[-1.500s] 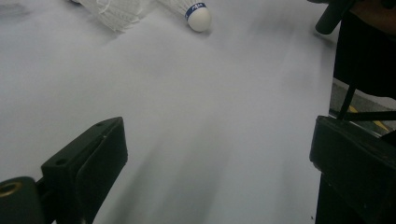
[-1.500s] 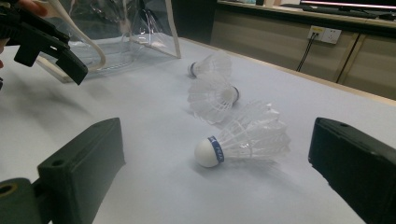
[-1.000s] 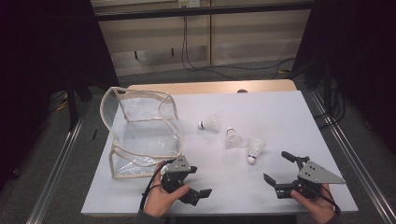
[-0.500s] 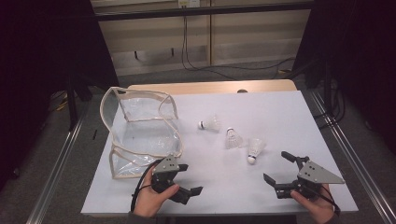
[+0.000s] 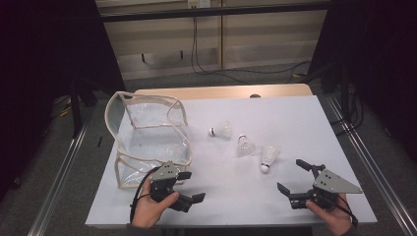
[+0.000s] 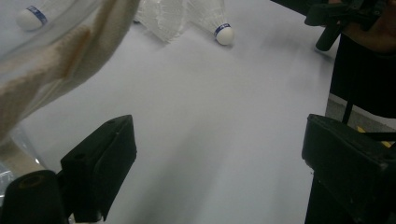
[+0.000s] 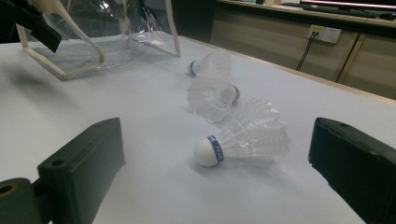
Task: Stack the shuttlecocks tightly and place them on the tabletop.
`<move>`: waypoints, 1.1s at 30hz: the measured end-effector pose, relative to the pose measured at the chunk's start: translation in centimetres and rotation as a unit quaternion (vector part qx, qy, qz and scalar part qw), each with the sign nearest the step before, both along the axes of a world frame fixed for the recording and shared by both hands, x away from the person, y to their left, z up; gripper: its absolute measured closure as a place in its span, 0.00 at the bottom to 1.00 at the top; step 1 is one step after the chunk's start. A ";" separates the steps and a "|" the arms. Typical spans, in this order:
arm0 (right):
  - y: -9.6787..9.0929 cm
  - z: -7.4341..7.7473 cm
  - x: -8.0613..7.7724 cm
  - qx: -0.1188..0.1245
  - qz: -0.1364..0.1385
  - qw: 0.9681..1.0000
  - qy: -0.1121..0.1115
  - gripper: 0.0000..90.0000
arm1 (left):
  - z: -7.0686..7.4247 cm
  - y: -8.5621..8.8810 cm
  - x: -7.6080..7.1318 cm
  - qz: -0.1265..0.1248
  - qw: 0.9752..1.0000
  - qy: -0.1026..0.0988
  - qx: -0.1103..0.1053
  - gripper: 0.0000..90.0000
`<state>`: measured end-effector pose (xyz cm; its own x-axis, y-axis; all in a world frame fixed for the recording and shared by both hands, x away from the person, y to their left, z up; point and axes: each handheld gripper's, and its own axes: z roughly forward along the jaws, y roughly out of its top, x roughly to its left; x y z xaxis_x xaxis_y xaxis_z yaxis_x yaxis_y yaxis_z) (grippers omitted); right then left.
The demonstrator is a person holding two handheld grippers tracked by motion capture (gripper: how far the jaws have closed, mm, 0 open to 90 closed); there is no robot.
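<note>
Three white shuttlecocks lie in a row on the white table: the far one (image 5: pixel 220 131), the middle one (image 5: pixel 245 146), and the near one (image 5: pixel 268 157) with a blue-banded cork. In the right gripper view the near shuttlecock (image 7: pixel 243 140) lies just ahead of my right gripper (image 7: pixel 217 133), which is open and apart from it. My right gripper (image 5: pixel 291 175) rests at the table's front right. My left gripper (image 5: pixel 191 187) sits at the front corner of the clear bag (image 5: pixel 147 137). Its jaws have just been closing slightly but stand open with nothing between them (image 6: pixel 217 140).
The bag's cream trim (image 6: pixel 56 60) hangs close at the upper left of the left gripper view. The table's front edge (image 5: pixel 221 225) runs just below both hands. Metal rails (image 5: pixel 59 182) flank the table.
My left gripper has shifted left, toward the bag's front corner. The right gripper and the shuttlecocks have stayed in place.
</note>
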<state>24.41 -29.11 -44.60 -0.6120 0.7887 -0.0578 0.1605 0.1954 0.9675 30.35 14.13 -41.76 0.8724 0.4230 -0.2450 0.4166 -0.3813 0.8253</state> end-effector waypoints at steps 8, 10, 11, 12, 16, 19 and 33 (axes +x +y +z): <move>0.0 0.0 0.0 0.000 -0.001 1.000 0.000 0.03 | 0.1 1.0 0.0 0.007 1.000 -0.007 0.002 0.10; 0.0 0.0 0.0 0.000 0.000 1.000 0.000 0.03 | 0.2 1.4 0.0 0.018 1.000 -0.007 0.003 0.08; 0.0 0.0 0.0 -0.001 0.000 1.000 0.000 0.03 | 0.2 1.6 0.0 0.022 1.000 -0.005 0.002 0.06; 0.0 0.0 0.0 -0.002 0.000 1.000 0.000 0.03 | 0.2 1.9 0.0 0.023 1.000 -0.006 0.001 0.06; 0.0 0.0 0.0 -0.001 -0.002 1.000 0.000 0.03 | 0.3 2.5 0.0 0.021 1.000 -0.008 0.009 0.06; 0.0 0.0 0.1 -0.001 0.000 1.000 -0.001 0.03 | 0.3 2.6 0.1 0.018 1.000 -0.010 0.013 0.06; 0.1 0.0 0.1 -0.001 0.000 1.000 -0.001 0.03 | 0.4 3.9 0.1 0.019 1.000 -0.012 0.022 0.08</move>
